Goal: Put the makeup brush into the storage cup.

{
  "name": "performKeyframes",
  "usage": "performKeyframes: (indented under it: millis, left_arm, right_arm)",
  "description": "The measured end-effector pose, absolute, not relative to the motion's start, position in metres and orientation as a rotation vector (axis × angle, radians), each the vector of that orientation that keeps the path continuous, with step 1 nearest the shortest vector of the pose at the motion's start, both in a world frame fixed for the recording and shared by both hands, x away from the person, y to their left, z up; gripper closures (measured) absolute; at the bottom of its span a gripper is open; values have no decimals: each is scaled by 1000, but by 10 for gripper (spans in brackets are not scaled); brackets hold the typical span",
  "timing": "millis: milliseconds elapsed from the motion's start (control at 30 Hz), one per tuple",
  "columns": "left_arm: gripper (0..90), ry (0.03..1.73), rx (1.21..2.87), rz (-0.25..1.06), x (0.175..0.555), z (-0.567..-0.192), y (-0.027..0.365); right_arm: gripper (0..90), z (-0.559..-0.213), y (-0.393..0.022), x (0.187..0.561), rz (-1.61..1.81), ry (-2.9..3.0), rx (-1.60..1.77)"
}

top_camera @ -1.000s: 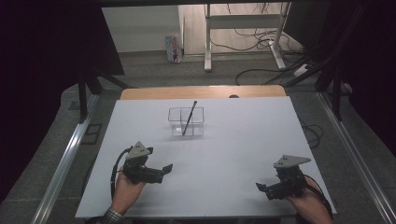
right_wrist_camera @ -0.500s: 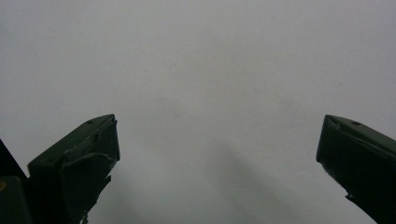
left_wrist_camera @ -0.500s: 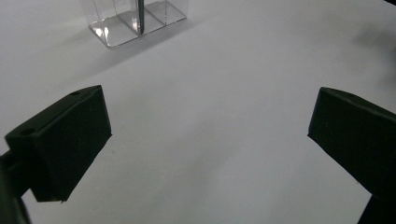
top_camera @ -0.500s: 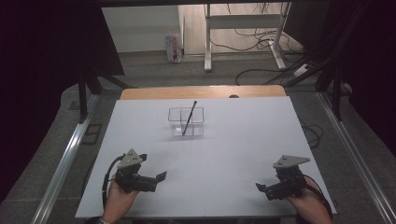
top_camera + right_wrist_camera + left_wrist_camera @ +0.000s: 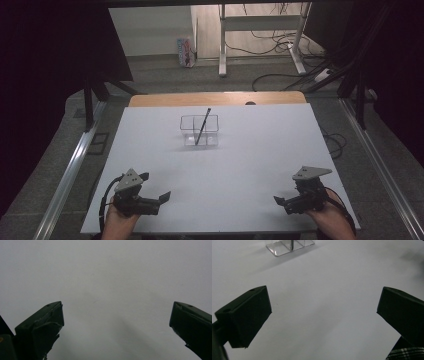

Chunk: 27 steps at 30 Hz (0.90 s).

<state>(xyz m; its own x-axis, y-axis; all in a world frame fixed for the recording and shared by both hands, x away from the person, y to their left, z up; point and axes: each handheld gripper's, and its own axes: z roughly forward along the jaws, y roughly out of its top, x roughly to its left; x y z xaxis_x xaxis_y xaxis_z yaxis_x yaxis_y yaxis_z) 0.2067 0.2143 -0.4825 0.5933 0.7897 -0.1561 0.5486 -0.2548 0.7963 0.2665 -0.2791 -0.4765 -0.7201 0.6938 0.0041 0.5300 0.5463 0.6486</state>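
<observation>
A wide white rectangular counter (image 5: 260,165) takes up the middle of the high view, with a strip of bare wood along its far edge. Near the upper centre of the frame stands a small clear plastic box with dividers (image 5: 199,131), and a slim dark pen (image 5: 202,127) leans upright inside it, its tip above the rim. In the lower left corner a hand holds the left tool (image 5: 159,198); in the lower right corner the other hand holds the right tool (image 5: 281,202). Both tools rest low at the near edge, jaws spread apart and empty, well apart from the box. In the left gripper view the box (image 5: 289,245) sits at the top edge. The pen appears already placed, so this looks like a resting pause. Any next move would call for reaching forward toward the box.
</observation>
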Motion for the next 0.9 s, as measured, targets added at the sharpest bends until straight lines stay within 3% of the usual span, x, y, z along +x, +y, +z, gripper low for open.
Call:
performKeyframes:
  millis: [900]
  left_arm:
    - [0,1130,1966,365,191,-489,223]
  right_arm:
    - [0,-477,-279,267,929,2535,1024]
